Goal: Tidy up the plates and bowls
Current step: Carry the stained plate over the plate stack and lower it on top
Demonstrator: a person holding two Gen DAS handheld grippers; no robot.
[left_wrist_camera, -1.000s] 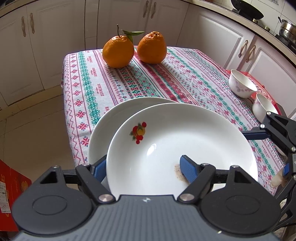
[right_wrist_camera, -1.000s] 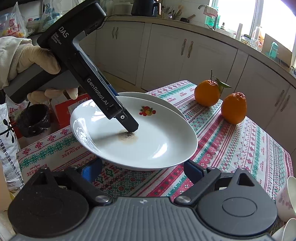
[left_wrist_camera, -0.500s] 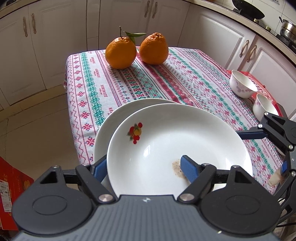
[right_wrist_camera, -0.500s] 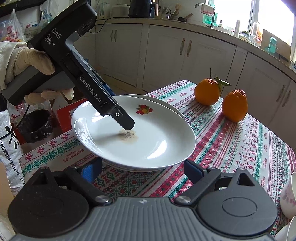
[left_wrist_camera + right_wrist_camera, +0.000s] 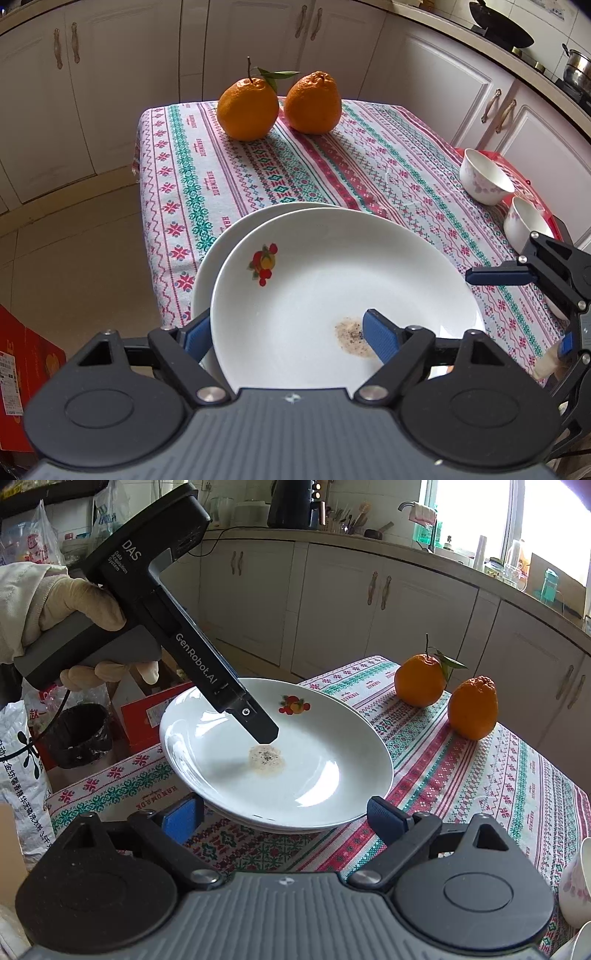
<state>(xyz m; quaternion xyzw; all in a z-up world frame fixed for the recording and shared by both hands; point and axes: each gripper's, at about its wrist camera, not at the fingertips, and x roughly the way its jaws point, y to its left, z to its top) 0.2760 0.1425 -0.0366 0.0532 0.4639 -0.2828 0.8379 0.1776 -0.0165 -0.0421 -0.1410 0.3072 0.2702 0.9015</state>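
A white plate (image 5: pixel 332 280) with a fruit print and a brown stain rests on a second white plate (image 5: pixel 221 243) near the table's corner; the pair also shows in the right wrist view (image 5: pixel 314 760). My left gripper (image 5: pixel 288 332) straddles the top plate's near rim, one finger inside, one under the edge; the plate lies stacked and I cannot tell if the jaws still pinch it. My right gripper (image 5: pixel 284 818) is open and empty just short of the stack. Two small white bowls (image 5: pixel 485 177) stand at the table's right edge.
Two oranges (image 5: pixel 247 107) sit at the far end of the patterned tablecloth (image 5: pixel 332 166). White kitchen cabinets (image 5: pixel 406 602) surround the table. A red box (image 5: pixel 22 350) and a black bin (image 5: pixel 79 734) stand on the floor beside it.
The top plate has come down from a raised tilt onto the lower plate. My left gripper has lowered with it. The right gripper has stayed open.
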